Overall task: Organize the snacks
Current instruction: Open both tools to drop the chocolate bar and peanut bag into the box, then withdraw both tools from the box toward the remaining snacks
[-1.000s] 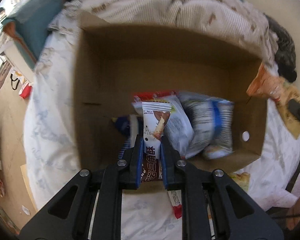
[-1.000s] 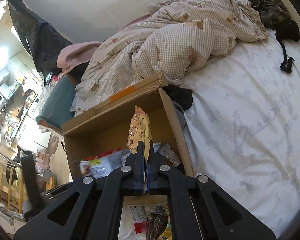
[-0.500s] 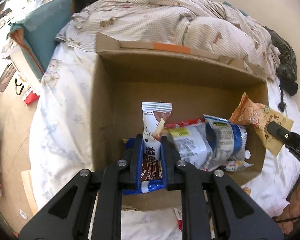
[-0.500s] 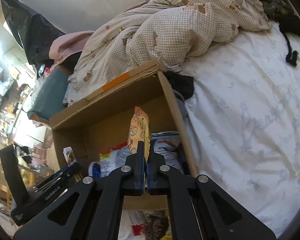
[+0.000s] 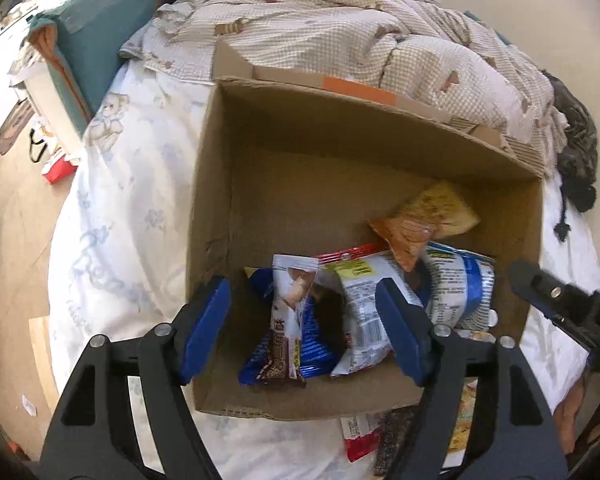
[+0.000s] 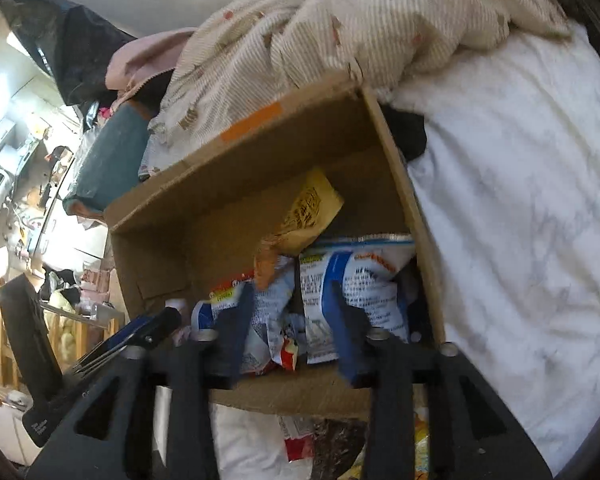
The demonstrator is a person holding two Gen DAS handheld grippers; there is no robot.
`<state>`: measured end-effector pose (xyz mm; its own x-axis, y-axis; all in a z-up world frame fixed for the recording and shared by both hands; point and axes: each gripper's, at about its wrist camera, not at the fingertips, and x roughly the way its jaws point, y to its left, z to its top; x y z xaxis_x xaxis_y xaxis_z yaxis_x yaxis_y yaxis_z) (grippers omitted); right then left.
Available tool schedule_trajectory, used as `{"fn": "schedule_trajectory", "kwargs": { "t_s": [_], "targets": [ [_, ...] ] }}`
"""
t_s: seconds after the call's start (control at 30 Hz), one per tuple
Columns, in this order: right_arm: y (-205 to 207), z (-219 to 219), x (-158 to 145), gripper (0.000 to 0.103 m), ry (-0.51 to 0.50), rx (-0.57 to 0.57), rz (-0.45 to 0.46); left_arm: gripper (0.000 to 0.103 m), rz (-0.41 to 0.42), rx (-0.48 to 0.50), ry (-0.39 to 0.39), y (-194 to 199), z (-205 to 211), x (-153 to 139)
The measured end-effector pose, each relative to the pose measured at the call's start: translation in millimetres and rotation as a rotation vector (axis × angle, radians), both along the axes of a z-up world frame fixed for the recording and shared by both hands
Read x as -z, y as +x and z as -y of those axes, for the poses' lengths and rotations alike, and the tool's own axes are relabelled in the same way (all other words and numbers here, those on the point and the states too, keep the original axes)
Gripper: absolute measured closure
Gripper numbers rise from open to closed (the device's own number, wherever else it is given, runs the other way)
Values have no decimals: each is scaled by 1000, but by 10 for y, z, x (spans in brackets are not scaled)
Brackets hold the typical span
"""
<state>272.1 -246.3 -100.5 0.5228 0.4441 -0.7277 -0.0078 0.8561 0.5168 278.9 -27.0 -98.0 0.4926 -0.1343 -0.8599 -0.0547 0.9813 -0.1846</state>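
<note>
An open cardboard box (image 5: 220,184) stands on the bed and holds several snack packets. My left gripper (image 5: 306,324) is open over the box's near edge. A white and brown snack bar (image 5: 290,312) lies free between its fingers, on a blue packet (image 5: 312,344). An orange and yellow snack bag (image 5: 424,224) lies on white and blue bags (image 5: 456,288). My right gripper (image 6: 290,316) is open over the box (image 6: 400,176), and the orange bag (image 6: 304,216) lies loose beyond it. The right gripper also shows in the left wrist view (image 5: 564,300).
A rumpled checked duvet (image 5: 340,28) lies behind the box. More snack packets (image 5: 384,436) lie on the white sheet (image 5: 112,216) in front of the box. A teal cushion (image 5: 100,40) is at the bed's left end. Floor clutter lies far left.
Both grippers have opened. The left one let go of the snack bar and the right one let go of the orange bag; both packets now lie inside the box.
</note>
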Motion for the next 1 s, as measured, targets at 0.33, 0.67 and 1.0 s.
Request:
{"fn": "schedule_trajectory", "kwargs": {
  "t_s": [0.33,0.67,1.0],
  "targets": [
    [-64,-6,-132,38,16,-8,48,31,39,26,-30,-98,-41,-100],
    [-357,-21,-315,36,3,-43,87,31,88,17,-20,-412,-143,-312],
    [-837,-50,-488,17,-35,-61,146,31,148,9,7,-1014,-397,-462]
  ]
}}
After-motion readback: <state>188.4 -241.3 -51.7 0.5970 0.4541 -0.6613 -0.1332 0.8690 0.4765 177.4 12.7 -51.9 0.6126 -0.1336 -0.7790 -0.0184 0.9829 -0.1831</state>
